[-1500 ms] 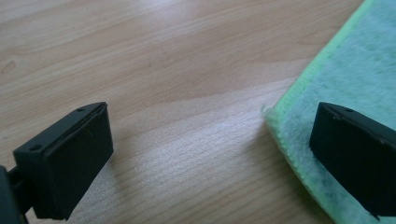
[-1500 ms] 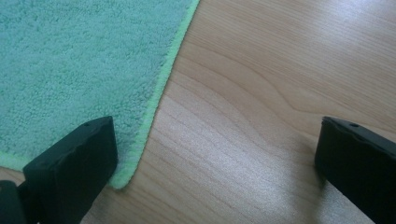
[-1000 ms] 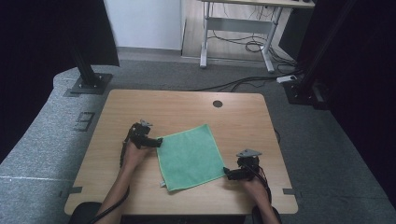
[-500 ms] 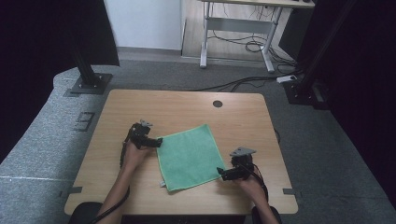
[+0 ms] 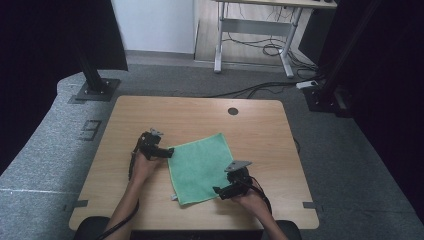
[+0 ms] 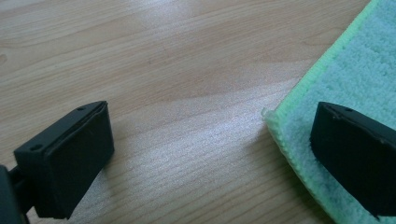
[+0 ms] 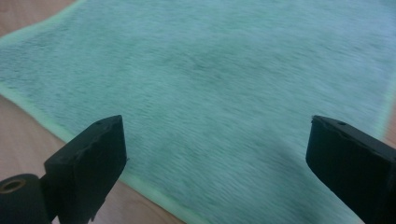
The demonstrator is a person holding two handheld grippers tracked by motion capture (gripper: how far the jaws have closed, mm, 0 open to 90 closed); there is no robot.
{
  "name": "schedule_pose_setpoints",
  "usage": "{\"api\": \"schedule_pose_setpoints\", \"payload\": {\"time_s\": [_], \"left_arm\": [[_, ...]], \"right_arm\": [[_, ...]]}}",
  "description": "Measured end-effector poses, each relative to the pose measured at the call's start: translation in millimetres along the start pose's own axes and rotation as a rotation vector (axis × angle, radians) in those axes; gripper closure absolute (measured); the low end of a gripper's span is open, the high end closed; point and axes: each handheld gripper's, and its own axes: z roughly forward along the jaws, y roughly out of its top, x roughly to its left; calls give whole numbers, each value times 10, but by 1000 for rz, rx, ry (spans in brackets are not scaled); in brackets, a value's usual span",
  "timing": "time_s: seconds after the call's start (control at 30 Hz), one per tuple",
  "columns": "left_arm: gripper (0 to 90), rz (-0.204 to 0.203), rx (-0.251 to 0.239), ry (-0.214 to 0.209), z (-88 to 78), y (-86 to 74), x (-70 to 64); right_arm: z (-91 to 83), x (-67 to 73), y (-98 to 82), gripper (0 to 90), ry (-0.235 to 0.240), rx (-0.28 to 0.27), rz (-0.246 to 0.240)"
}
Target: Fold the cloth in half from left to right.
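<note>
A green microfibre cloth (image 5: 200, 167) lies flat on the wooden table (image 5: 190, 115), turned at a slight angle. My left gripper (image 5: 168, 151) rests at the cloth's left corner. In the left gripper view it (image 6: 210, 158) is open, one jaw over bare wood and the other over the cloth (image 6: 364, 70) just past its corner. My right gripper (image 5: 219, 192) sits at the cloth's near right edge. The right gripper view has it (image 7: 219, 163) open wide, with the cloth (image 7: 224, 70) spread between and beyond its jaws. Neither gripper holds anything.
A round cable hole (image 5: 233, 111) is near the table's far edge. Black stand bases (image 5: 95, 85) (image 5: 325, 95) stand on the grey floor at the far left and far right. Another desk (image 5: 260, 30) with cables beneath it stands behind.
My right gripper has slid left, from beside the cloth's right edge onto that edge. The left gripper and the cloth have stayed in place.
</note>
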Motion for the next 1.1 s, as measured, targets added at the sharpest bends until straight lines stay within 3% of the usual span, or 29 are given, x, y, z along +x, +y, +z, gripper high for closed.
{"api": "schedule_pose_setpoints", "payload": {"time_s": [0.4, 0.87, 1.1], "left_arm": [[5, -3, -4, 3, -1, -2, 0], [6, -6, -5, 3, 0, -2, -2], [5, -6, -4, 3, -2, -2, -1]], "right_arm": [[206, 345, 208, 130, 127, 6, -58], [430, 761, 383, 181, 239, 27, -138], [546, 1008, 450, 271, 307, 52, -189]]}}
